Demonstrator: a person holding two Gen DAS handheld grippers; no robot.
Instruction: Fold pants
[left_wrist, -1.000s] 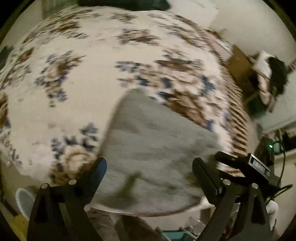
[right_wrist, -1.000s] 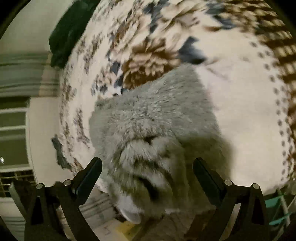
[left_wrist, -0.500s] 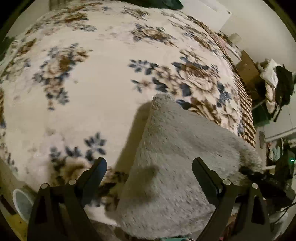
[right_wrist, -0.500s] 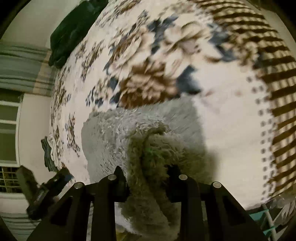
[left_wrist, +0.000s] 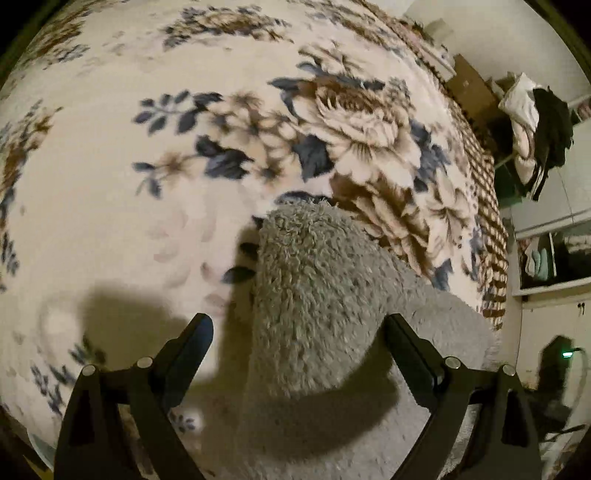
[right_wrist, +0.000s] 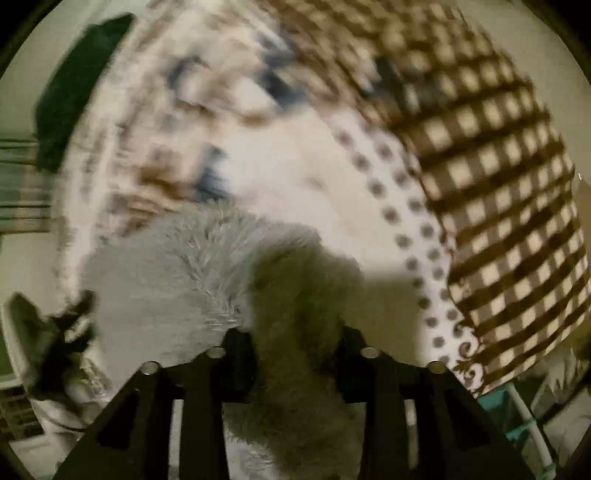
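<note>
The grey fluffy pants lie on a floral blanket on the bed. A raised fold of them stands between the jaws of my left gripper, which is open and not closed on the cloth. In the right wrist view, my right gripper is shut on a bunched fold of the pants and holds it above the blanket. The rest of the pants spreads to the left of it. This view is blurred by motion.
The blanket has a brown checked border along the bed edge. A chair with clothes stands beyond the bed at the right. A dark green cloth lies at the far end of the bed.
My right gripper closed on a fold of the pants and has lifted it, moving toward the checked border. My left gripper stayed open and moved closer to the raised fold.
</note>
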